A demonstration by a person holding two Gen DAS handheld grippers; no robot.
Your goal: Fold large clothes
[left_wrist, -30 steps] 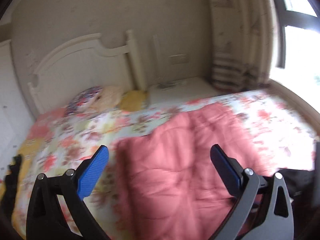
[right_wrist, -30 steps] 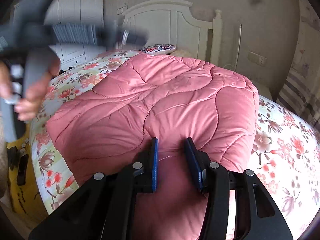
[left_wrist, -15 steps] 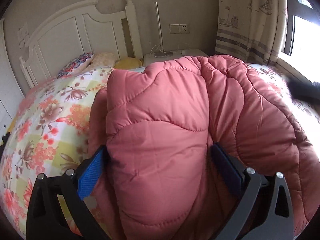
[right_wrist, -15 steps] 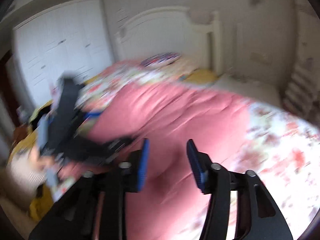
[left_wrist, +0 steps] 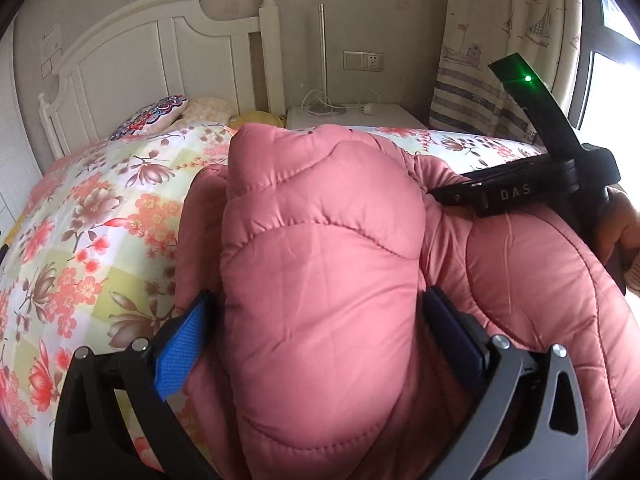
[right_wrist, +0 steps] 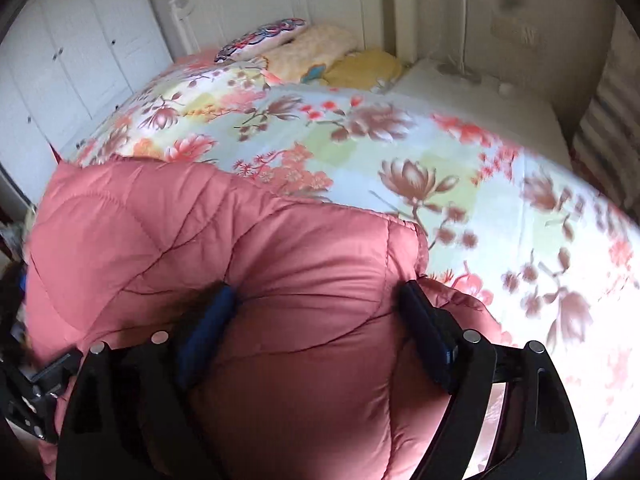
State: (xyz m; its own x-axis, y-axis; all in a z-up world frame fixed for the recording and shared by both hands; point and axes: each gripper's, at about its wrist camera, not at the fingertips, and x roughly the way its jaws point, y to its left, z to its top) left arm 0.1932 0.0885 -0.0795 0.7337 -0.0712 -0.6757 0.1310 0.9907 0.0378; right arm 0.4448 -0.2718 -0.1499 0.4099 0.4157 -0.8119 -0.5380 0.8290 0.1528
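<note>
A puffy pink quilted coat [left_wrist: 328, 280] lies bunched on the floral bed. My left gripper [left_wrist: 320, 336] stands wide open with a thick fold of the coat bulging between its blue pads [left_wrist: 180, 344]. My right gripper [right_wrist: 316, 332] is also wide open, straddling another thick fold of the same coat [right_wrist: 280, 280]. The right gripper's black body [left_wrist: 520, 192] shows at the right of the left wrist view, resting on the coat. Neither pair of pads visibly pinches the fabric.
The floral bedspread [left_wrist: 100, 220] covers the bed. Pillows [right_wrist: 312, 52] lie by the white headboard [left_wrist: 140, 60]. A white nightstand [left_wrist: 352, 116] with cables stands beyond, a curtain [left_wrist: 480, 60] and window to the right. White wardrobes [right_wrist: 72, 60] stand left of the bed.
Both grippers dropped onto the coat. The right gripper opened wide from nearly closed and now straddles a fold. The left gripper moved from above the bed onto a bulging fold.
</note>
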